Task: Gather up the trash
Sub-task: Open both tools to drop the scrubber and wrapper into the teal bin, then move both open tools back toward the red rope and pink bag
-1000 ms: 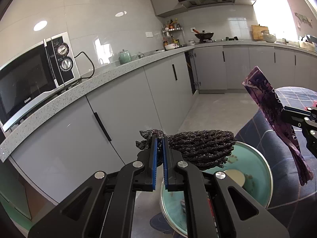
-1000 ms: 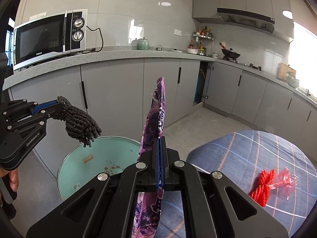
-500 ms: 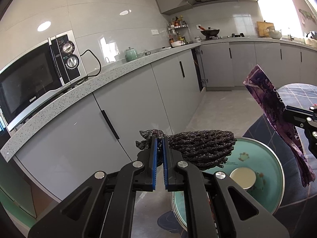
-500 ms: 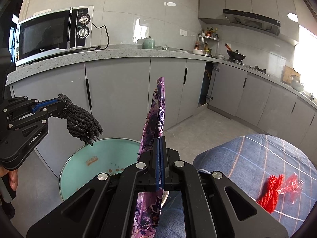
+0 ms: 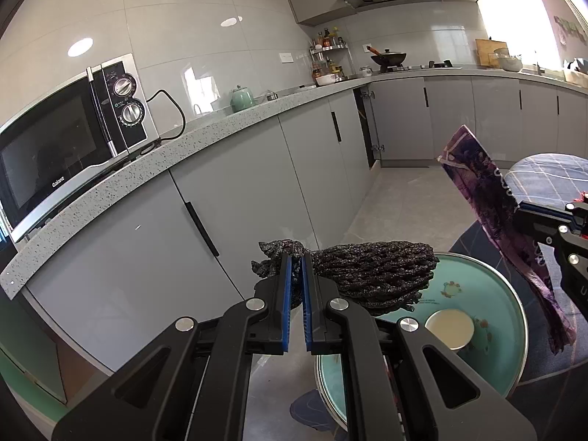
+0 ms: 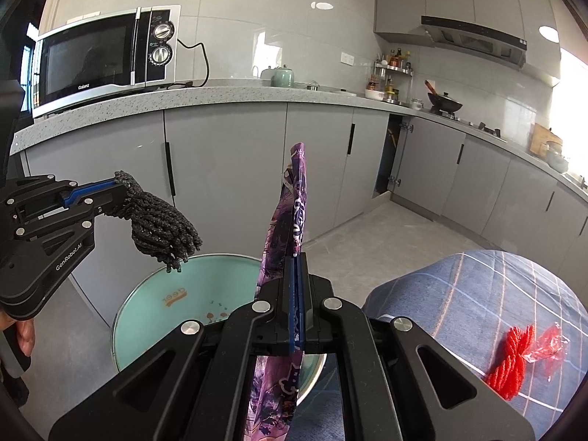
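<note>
The round teal bin's (image 6: 154, 305) inside is sitting partly hidden behind the right gripper (image 6: 297, 275), which is pinching a crumpled purple plastic wrapper (image 6: 290, 213); the left gripper (image 5: 296, 268) is clamping a dark knitted yarn bundle (image 5: 378, 275) above it.

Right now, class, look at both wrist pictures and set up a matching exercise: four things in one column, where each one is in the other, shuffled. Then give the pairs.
Things:
1. black knitted bundle
2. purple wrapper
3. red yarn
4. microwave

Places:
A. on the checked cloth
B. in the left tongs
C. on the counter
D. in the right tongs

Pairs: 1-B, 2-D, 3-A, 4-C
</note>
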A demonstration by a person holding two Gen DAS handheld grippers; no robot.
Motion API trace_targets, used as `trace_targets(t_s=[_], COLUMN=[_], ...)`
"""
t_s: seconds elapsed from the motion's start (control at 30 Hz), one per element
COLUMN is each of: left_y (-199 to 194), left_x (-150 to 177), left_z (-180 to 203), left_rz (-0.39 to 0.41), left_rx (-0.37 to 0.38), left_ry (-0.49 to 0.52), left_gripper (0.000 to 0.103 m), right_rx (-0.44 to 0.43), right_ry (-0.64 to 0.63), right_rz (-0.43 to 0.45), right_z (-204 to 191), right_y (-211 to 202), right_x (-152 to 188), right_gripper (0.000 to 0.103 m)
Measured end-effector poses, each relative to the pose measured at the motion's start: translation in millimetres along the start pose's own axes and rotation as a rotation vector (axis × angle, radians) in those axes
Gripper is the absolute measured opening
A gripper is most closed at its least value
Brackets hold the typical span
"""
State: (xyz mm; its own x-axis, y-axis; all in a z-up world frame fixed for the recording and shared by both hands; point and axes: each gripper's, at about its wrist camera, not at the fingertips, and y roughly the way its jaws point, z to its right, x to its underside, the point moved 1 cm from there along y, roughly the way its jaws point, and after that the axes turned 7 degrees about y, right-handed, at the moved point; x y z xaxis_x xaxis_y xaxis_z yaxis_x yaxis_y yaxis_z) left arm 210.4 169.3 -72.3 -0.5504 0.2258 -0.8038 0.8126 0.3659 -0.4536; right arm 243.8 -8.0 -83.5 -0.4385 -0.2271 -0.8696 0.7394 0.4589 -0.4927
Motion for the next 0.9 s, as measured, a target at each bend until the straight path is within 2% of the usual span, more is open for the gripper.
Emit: trace_targets(t_s=[0.27,0.33,0.37,0.4,0.43,0.47,0.63,0.8,0.9], left_y=[3,4,4,4,3,2,3,0,-2], left_x=[0,0,0,0,0,0,0,-1,-2], left_z=[-1,0,0,1,0,1,4,4,6], left_rz=[-0.003,-0.005,-0.006,-0.003,0.002,0.008,0.002,0.010,0.015], left_rx=[0.010,0.012,0.008,0.006,0.005,-0.004,0.002,-0.015,-0.021], left_ry=[-0.001,-0.001,-0.002,-0.003,-0.004,0.001,0.010,0.009,0.007], left_gripper=[0.007,0.011,0.020,0.045,0.052,0.055,0.057,0.072,0.077], right_rx=[-0.004,-0.011,-0.003,-0.002,-0.005,-0.001,0.013,0.028,0.046], right_ry=[-0.008,-0.009,-0.012,-0.010,-0.005,-0.004,0.003,0.016,0.020], right_rz=[-0.004,-0.010,-0.008,-0.003,-0.005,-0.011,-0.013,-0.012,-0.016], right_z=[-3,-3,-4,-3,-3,-2,2,10,18], right_y=[3,5,5,5,5,5,1,-6,-12], right_x=[0,1,1,2,2,3,4,6,8], right_gripper=[0.003,0.011,0.032,0.041,0.041,0.041,0.041,0.042,0.042])
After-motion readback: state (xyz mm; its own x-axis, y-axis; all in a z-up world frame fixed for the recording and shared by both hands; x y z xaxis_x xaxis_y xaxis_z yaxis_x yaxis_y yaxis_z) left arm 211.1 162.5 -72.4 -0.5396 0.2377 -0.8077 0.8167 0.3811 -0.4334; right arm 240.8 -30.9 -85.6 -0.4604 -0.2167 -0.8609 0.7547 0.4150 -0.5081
